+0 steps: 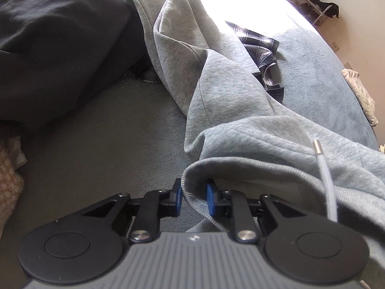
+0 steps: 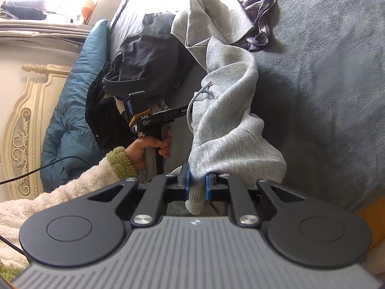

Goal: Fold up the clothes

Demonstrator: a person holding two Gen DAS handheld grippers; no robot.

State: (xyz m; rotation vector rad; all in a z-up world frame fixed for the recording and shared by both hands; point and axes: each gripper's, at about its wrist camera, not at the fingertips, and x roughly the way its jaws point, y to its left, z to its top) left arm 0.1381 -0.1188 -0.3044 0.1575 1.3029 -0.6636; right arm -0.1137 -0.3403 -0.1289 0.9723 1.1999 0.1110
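Across the grey-blue bed cover [image 2: 324, 77] lies the light grey hoodie [image 2: 228, 110], draped in folds from the far pile toward me. Both my tools grip it. Between the blue pads of my left gripper [image 1: 193, 198], which stand narrow, runs the hoodie's ribbed hem [image 1: 192, 190], pinched tight. My right gripper [image 2: 196, 185] stands just as narrow, clamped on a bunched fold of the same hoodie that hangs down between its fingers. From the right wrist view, my left hand [image 2: 149, 149] in a fleece sleeve [image 2: 72, 185] grasps the other tool's handle. Behind the hoodie sits a black garment [image 1: 55, 43], heaped and touching it; a plaid shirt [image 1: 259, 45] lies partly under it. A white drawstring [image 1: 324, 180] with a metal tip crosses the fabric beside my left gripper.
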